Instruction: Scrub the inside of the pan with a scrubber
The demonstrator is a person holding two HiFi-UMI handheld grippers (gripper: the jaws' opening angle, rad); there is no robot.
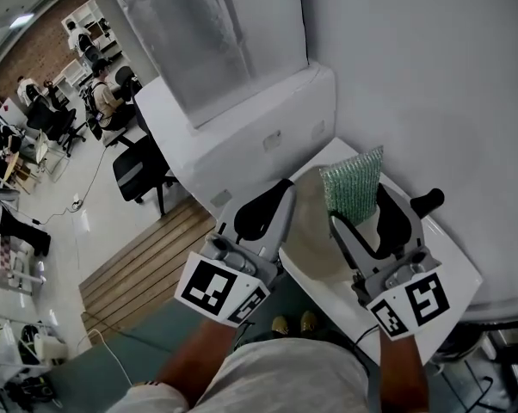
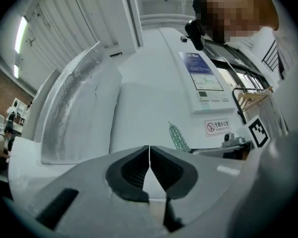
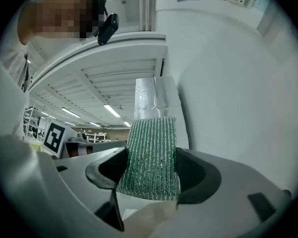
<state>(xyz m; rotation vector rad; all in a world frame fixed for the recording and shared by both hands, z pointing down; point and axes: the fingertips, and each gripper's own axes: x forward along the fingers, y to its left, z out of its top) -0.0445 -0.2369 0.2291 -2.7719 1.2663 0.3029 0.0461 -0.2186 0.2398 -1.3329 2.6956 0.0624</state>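
In the head view both grippers are held up over a white table. My right gripper [image 1: 366, 209] is shut on a green mesh scrubber [image 1: 352, 183], which stands upright out of its jaws. The right gripper view shows the scrubber [image 3: 151, 157] pinched between the two dark pads. My left gripper [image 1: 276, 198] is shut with nothing in it; its pads meet in the left gripper view [image 2: 149, 150]. Between and below the grippers lies the pan [image 1: 311, 231], cream inside, with its black handle [image 1: 429, 200] at the right. Much of the pan is hidden by the grippers.
The pan rests on a white table [image 1: 453, 265] against a white wall. A white cabinet [image 1: 259, 136] stands behind it. To the left are a black office chair [image 1: 138, 166] and a wooden floor strip [image 1: 147, 265]. Farther left, people sit at desks.
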